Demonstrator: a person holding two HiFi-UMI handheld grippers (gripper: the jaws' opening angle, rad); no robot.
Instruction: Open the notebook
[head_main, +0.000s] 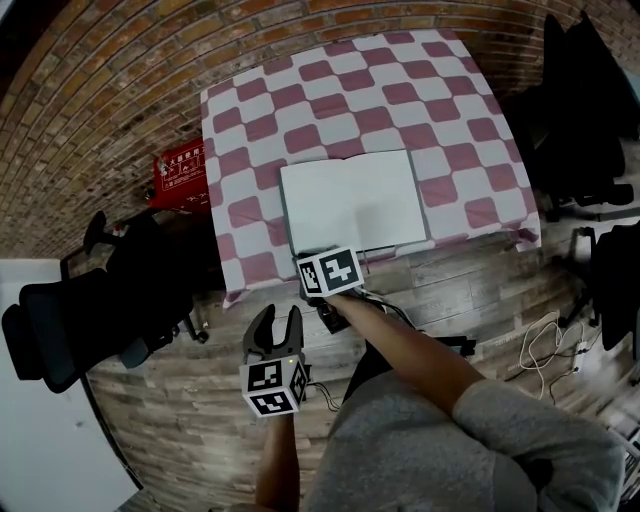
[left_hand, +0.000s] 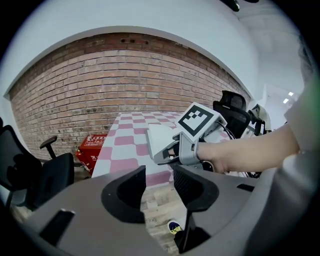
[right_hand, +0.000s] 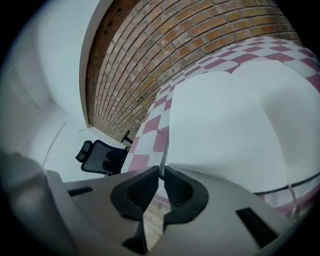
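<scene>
A white notebook (head_main: 350, 200) lies closed on the pink-and-white checked tablecloth (head_main: 250, 130), close to the near edge. My right gripper (head_main: 312, 251) is at the notebook's near left corner. In the right gripper view its jaws (right_hand: 161, 172) are nearly together, pinching the thin edge of the white cover (right_hand: 220, 120). The left gripper view shows that gripper (left_hand: 166, 156) holding the corner of the notebook (left_hand: 159, 136). My left gripper (head_main: 280, 318) hangs open over the wooden floor in front of the table, with nothing between its jaws (left_hand: 159, 175).
A red box (head_main: 180, 172) stands on the floor left of the table. Black office chairs sit at the left (head_main: 60, 320) and at the right (head_main: 580, 120). Loose cables (head_main: 545, 345) lie on the floor at the right.
</scene>
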